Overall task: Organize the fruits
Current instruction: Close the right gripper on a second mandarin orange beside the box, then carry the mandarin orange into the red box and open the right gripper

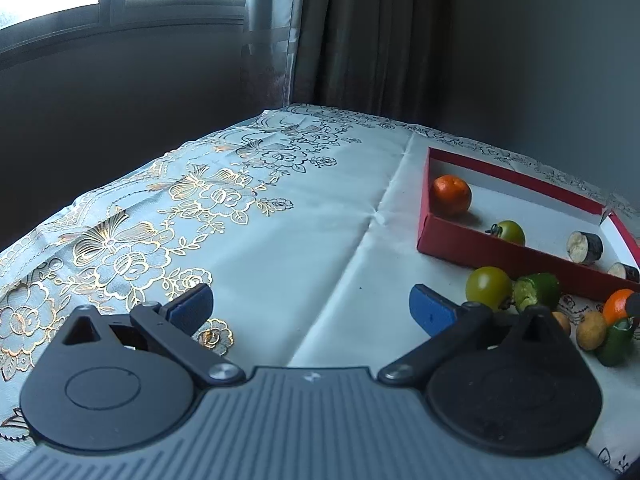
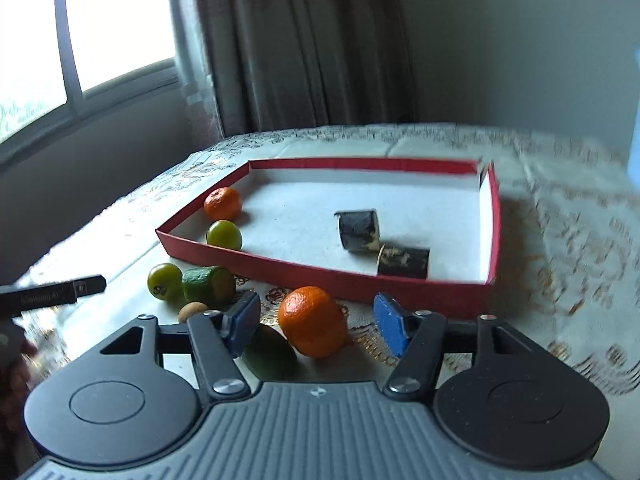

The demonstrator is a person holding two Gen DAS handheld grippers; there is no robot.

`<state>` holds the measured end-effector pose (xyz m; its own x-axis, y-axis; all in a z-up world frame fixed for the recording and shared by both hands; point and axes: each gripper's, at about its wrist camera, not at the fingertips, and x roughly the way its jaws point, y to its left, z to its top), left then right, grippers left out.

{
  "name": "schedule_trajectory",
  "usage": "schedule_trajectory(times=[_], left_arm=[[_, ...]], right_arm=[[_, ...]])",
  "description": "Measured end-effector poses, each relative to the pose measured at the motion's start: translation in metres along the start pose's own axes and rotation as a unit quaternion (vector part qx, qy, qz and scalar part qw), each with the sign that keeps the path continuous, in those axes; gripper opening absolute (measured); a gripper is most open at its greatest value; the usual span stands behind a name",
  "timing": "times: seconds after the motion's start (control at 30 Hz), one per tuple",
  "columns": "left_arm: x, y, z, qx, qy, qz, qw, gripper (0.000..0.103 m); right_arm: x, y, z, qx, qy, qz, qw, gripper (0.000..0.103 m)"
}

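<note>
A red shallow box (image 2: 320, 276) (image 1: 500, 254) holds an orange mandarin (image 2: 223, 203) (image 1: 451, 195), a green tomato (image 2: 224, 235) (image 1: 510, 232) and two dark cut cylinder pieces (image 2: 359, 229) (image 2: 404, 262). Outside, in front of it, lie another mandarin (image 2: 313, 321), a green tomato (image 2: 165, 281) (image 1: 489, 288), a green chunk (image 2: 208, 286) (image 1: 536, 291), a small brown fruit (image 2: 192, 312) (image 1: 591, 330) and a dark green fruit (image 2: 270, 354). My right gripper (image 2: 316, 326) is open, its pads either side of the loose mandarin, not touching. My left gripper (image 1: 312, 310) is open and empty over bare cloth, left of the fruit.
The table wears a white cloth with gold flower print (image 1: 132, 240). A window and curtains (image 1: 360, 40) stand behind the table's far edge. The left gripper's black finger (image 2: 60, 292) shows at the left of the right wrist view.
</note>
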<state>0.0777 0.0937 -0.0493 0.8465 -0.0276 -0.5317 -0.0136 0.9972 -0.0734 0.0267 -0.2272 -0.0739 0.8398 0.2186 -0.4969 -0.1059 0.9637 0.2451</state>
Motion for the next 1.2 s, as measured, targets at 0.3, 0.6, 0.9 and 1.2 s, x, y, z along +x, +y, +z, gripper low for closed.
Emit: schedule_trajectory(times=[0.3, 0.6, 0.9, 1.2], left_arm=[[0.001, 0.001, 0.0, -0.003, 0.005, -0.006, 1.0, 0.103], [0.003, 0.002, 0.0, -0.005, 0.011, -0.002, 0.9999, 0.103], [0.004, 0.003, -0.001, -0.003, 0.014, 0.004, 0.9999, 0.103], [0.005, 0.002, -0.001, -0.001, 0.015, 0.007, 0.9999, 0.103]], right_arm=[[0.014, -0.013, 0.003, 0.068, 0.011, 0.027, 0.997, 0.049], [0.015, -0.036, -0.004, 0.163, 0.012, 0.059, 0.985, 0.039], [0.008, -0.04, -0.006, 0.182, 0.006, 0.073, 0.981, 0.039], [-0.02, -0.044, 0.005, 0.177, -0.023, 0.092, 0.98, 0.039]])
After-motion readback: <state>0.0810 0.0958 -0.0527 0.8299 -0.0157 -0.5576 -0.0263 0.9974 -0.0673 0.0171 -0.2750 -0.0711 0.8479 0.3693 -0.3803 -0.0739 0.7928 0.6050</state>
